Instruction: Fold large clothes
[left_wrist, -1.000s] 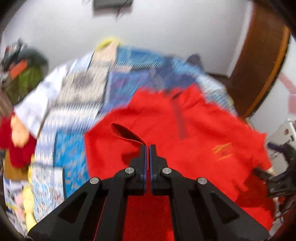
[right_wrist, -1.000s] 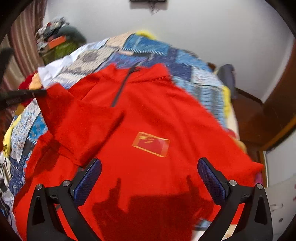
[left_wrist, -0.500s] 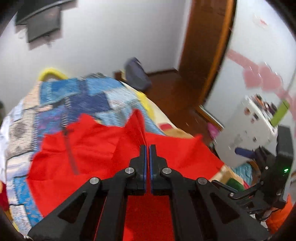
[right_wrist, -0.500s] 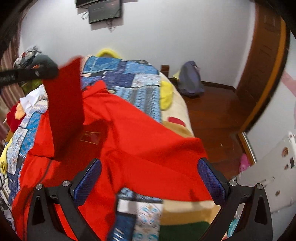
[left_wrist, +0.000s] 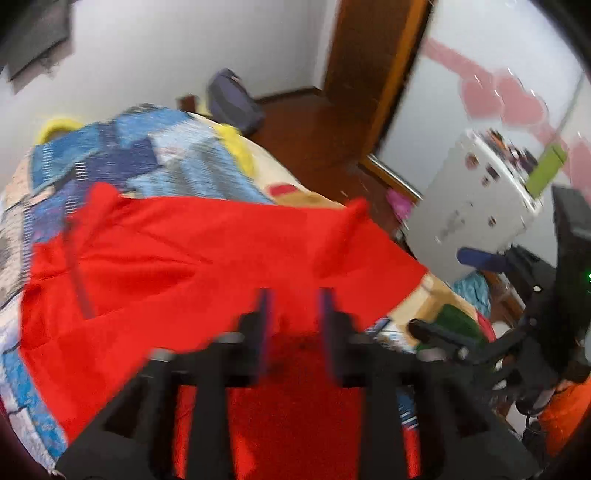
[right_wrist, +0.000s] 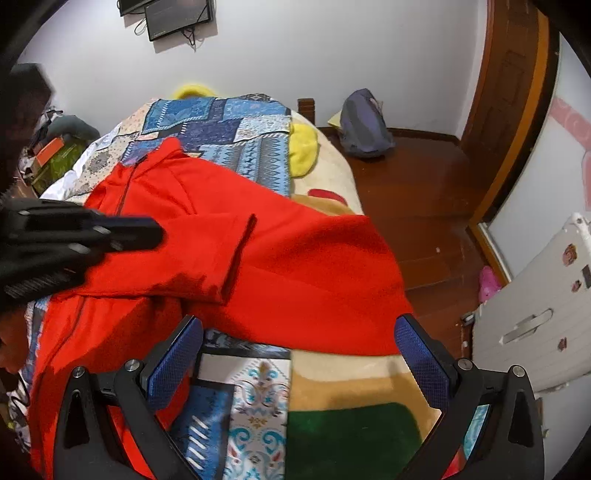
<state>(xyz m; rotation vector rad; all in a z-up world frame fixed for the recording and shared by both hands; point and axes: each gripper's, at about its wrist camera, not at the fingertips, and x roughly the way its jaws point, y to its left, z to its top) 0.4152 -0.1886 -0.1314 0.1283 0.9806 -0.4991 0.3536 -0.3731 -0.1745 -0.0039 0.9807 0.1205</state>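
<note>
1. The garment (right_wrist: 280, 258) lies spread across the bed (right_wrist: 347, 387), its collar toward the far end.
2. One sleeve (right_wrist: 207, 254) lies folded over the garment's middle.
3. A patchwork quilt (right_wrist: 225, 136) lies under the garment, toward the bed's left edge.
4. A bag (right_wrist: 364, 125) sits on the floor beyond the bed's far right corner.

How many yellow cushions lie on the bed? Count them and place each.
2: one yellow cushion at the far end against the wall, another yellow cushion on the right edge beside the quilt. More may be hidden.
</note>
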